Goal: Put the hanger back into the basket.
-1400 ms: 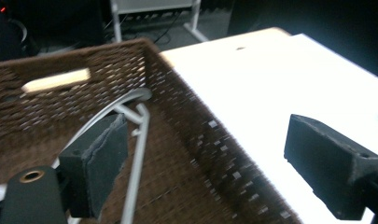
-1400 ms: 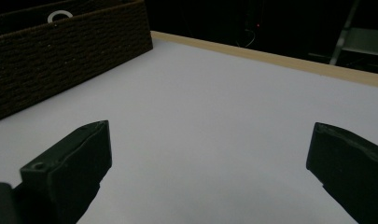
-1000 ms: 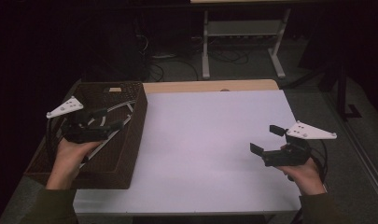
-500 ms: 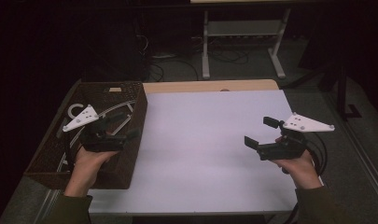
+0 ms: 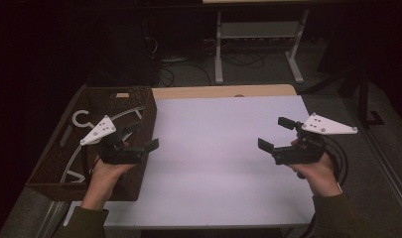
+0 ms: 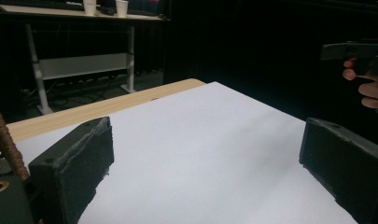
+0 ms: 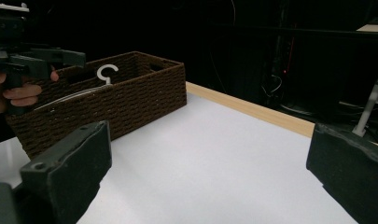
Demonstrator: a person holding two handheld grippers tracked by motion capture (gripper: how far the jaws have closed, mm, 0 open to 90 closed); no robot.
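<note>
Nothing picked up yet — the white plastic clothes hangers [image 5: 84,119] lie inside the dark brown woven wicker basket [image 5: 139,106] at the table's left edge, and the white table top [image 5: 223,148] is bare. The left gripper [image 5: 149,136], over the basket's near right rim, has just been opening, jaws spread and empty; the right gripper [image 5: 275,134] hovers spread and empty over the table's right side. How many hangers there are is hard to tell — they overlap, partly hidden by the left hand [image 5: 106,171] and the basket wall.
</note>
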